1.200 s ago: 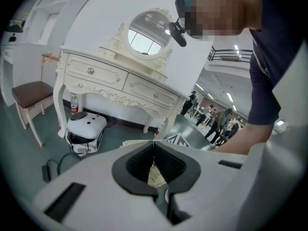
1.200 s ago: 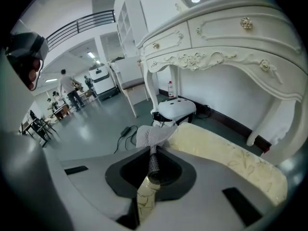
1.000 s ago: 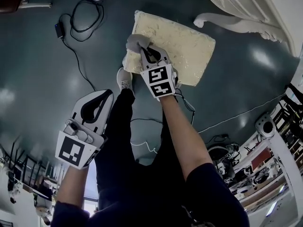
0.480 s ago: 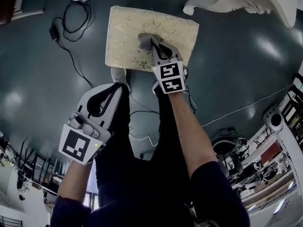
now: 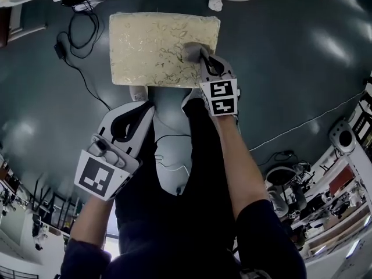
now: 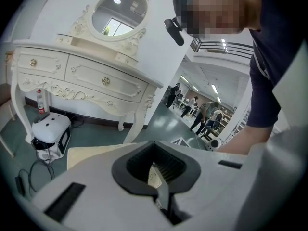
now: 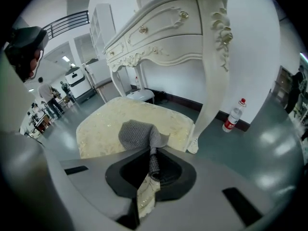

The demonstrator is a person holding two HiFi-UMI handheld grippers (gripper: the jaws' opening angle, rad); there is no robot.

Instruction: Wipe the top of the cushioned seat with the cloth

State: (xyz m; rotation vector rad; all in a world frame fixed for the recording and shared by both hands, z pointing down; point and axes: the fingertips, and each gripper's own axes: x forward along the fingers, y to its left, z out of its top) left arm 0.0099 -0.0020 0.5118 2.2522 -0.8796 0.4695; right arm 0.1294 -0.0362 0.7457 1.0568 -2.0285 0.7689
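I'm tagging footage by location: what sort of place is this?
Probably a mock bedroom corner in a big lab hall: ornate dressing table, floor cables, people walking beyond.

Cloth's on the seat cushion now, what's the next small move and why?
Probably sweep the right gripper left across the cushioned seat: its jaws pinch the grey cloth near the seat's right edge, and most of the top lies to its left.

Grey cloth [image 7: 137,134]; cream seat [image 5: 151,45], gold floral pattern.
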